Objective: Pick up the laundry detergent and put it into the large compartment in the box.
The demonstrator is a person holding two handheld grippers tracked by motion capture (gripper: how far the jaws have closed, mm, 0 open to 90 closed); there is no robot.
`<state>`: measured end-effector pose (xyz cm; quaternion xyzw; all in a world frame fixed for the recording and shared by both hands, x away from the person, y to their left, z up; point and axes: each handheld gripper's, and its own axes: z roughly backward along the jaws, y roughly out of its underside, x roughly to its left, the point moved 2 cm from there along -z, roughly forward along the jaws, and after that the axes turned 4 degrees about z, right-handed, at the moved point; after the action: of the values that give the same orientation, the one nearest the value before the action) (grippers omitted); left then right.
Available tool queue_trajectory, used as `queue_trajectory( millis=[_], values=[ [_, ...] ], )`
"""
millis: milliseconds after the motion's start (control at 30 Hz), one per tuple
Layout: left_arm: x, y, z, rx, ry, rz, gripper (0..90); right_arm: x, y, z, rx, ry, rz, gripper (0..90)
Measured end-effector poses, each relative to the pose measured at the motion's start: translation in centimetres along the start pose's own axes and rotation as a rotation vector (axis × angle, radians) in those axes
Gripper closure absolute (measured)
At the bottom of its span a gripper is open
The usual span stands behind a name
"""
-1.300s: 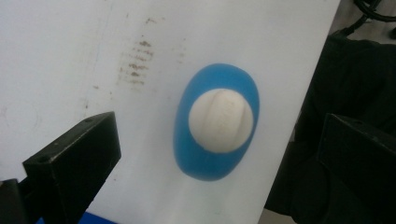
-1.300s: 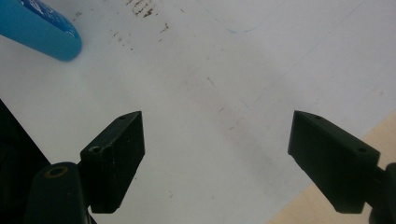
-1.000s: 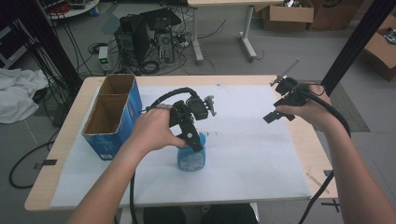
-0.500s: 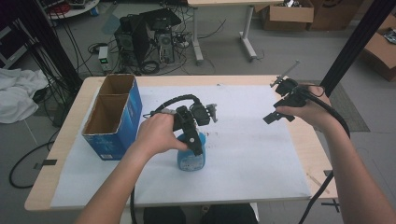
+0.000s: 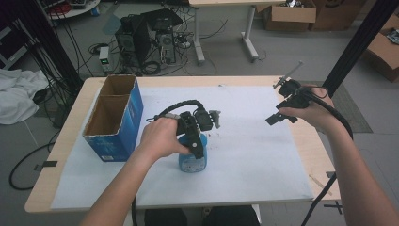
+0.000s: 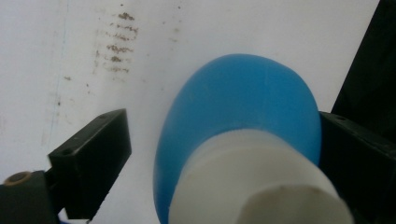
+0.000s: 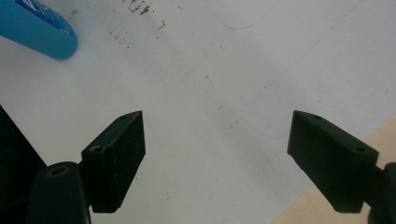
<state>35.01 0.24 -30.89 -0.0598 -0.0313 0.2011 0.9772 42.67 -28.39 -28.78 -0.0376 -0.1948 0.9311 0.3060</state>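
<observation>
Left gripper [image 5: 195, 141] sits over the blue bottle [image 5: 192, 160], which stands upright on the white paper sheet [image 5: 263, 160] near the table's middle front. In your left gripper view the bottle's white neck [image 6: 254, 179] and blue shoulder [image 6: 243, 93] lie between the jaws: one jaw is at or touching the shoulder, the other stands off with paper showing in the gap. Jaws have just been closing, not yet clamped on both sides.

Key relation: the bottle is directly below and between your left jaws, long axis vertical, running up toward the camera. Left hand [image 5: 162, 139] is far nearer than the right.

Right gripper [image 5: 282, 113] hovers well apart, over the sheet's right side, jaws wide with nothing between them; the bottle shows at the far corner of its view [image 7: 35, 28].

Count: one bottle, one blue cardboard box [image 5: 115, 120] with two open compartments at the left, two grippers, one table [image 5: 61, 146].
</observation>
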Motion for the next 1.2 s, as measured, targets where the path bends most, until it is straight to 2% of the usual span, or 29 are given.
queue_trajectory(
  millis=[200,667,967,1100,1200],
  values=[
    [0.07,-0.01,0.01,0.004,-0.014,0.006,16.9,0.02,0.02,-0.1,-0.002,-0.002,0.0,19.2],
    [-0.04,-0.16,0.07,0.022,0.014,-0.005,33.5,-0.05,0.1,-0.23,-0.004,-0.006,0.0,19.4],
    [-0.14,-0.25,0.18,0.035,0.008,-0.009,35.3,-0.08,0.13,-0.22,-0.008,-0.009,-0.003,19.8],
    [-0.09,-0.26,0.27,0.048,0.004,0.008,35.8,-0.11,0.15,-0.23,-0.008,-0.009,-0.001,20.0],
    [0.28,-0.03,0.64,0.05,0.005,0.066,35.9,-0.15,0.15,-0.27,-0.01,-0.011,-0.001,20.2]
  ],
)
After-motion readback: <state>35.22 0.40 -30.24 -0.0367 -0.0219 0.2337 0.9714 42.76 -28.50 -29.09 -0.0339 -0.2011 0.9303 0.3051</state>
